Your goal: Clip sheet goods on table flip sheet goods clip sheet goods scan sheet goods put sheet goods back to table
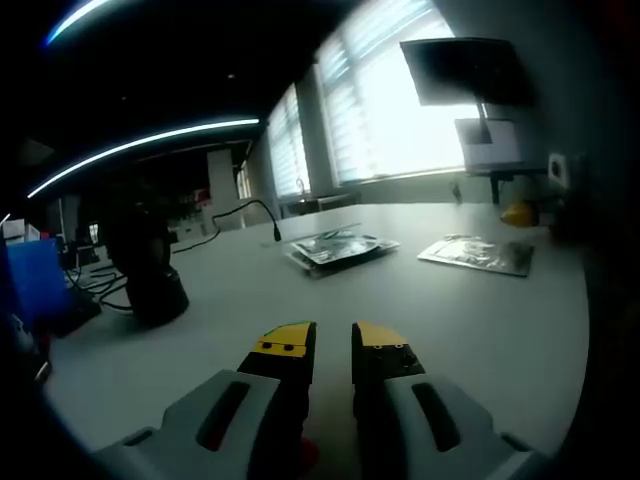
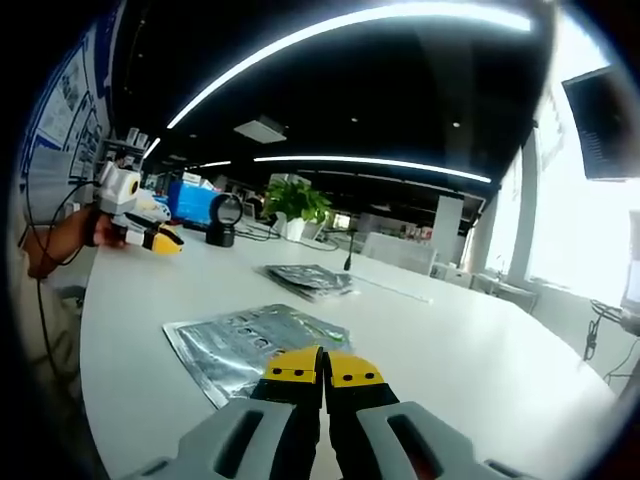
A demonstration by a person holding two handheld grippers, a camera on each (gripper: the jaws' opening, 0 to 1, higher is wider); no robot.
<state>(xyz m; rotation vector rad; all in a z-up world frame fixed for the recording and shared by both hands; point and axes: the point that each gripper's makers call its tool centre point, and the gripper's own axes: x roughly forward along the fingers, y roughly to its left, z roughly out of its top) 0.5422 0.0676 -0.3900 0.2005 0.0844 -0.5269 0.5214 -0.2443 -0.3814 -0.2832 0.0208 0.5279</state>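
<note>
In the right gripper view, the right tool [image 2: 323, 368] is seen pressed together, empty, above the near edge of a silver sheet pack [image 2: 250, 340] lying flat on the white surface [image 2: 450, 350], its long axis running from 8 to 2 o'clock. A second pack [image 2: 310, 280] lies beyond at 12 o'clock. The left tool [image 1: 333, 345] is seen slightly apart, empty.

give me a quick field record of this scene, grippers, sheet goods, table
left gripper: open, empty, low over the table
right gripper: shut, holding nothing, tips just short of the near pouch
near pouch: silver, flat on the table
far pouches: small stack, flat
table: white
scanner: dark, standing on the table, left gripper view
</note>
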